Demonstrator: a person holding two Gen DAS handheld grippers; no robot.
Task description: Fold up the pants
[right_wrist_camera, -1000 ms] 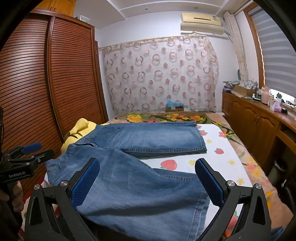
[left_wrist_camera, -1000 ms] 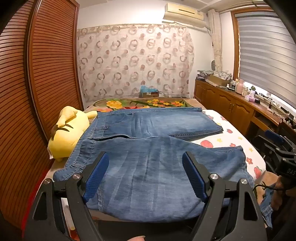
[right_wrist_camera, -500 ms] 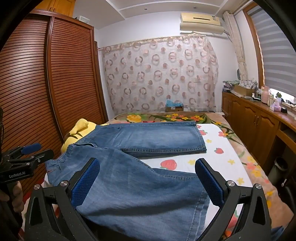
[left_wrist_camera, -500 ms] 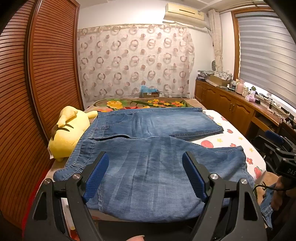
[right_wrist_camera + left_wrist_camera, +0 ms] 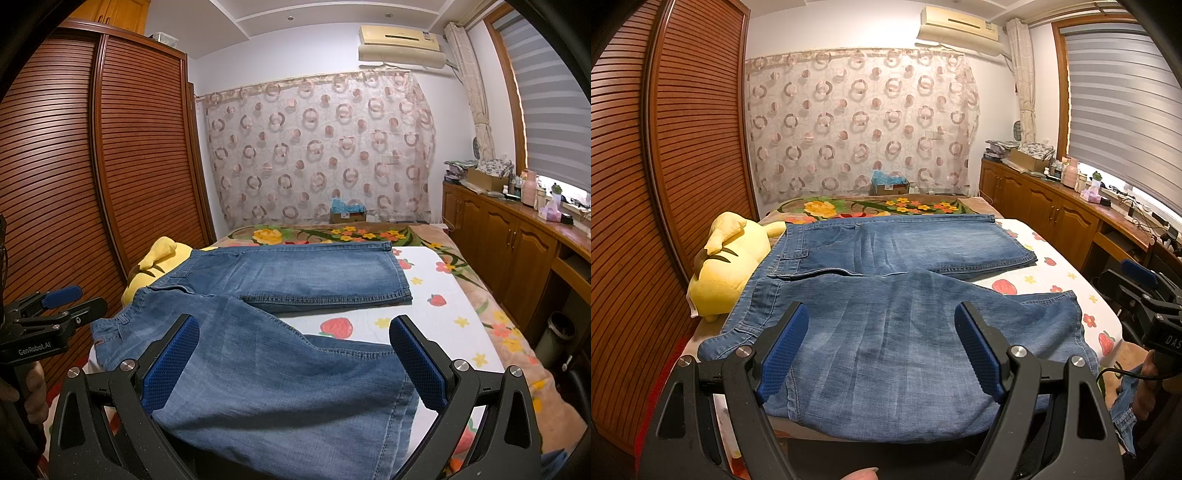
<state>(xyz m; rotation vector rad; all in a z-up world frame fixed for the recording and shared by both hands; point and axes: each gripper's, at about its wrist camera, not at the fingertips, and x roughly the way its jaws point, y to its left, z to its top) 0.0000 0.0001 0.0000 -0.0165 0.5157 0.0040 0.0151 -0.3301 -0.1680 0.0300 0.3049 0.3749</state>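
My left gripper [image 5: 881, 345] hangs released over the waistband end. The pants [image 5: 886, 295] lie spread on the bed [image 5: 461, 332], legs splayed, unfolded. My right gripper [image 5: 295, 362] gapes empty; all folding remains.

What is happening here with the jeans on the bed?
A person holds a claw in each hand above a pair of blue jeans spread on the bed. The left claw and right claw are both open and grip nothing. One leg looks already folded; a yellow plush toy lies beside the waistband.
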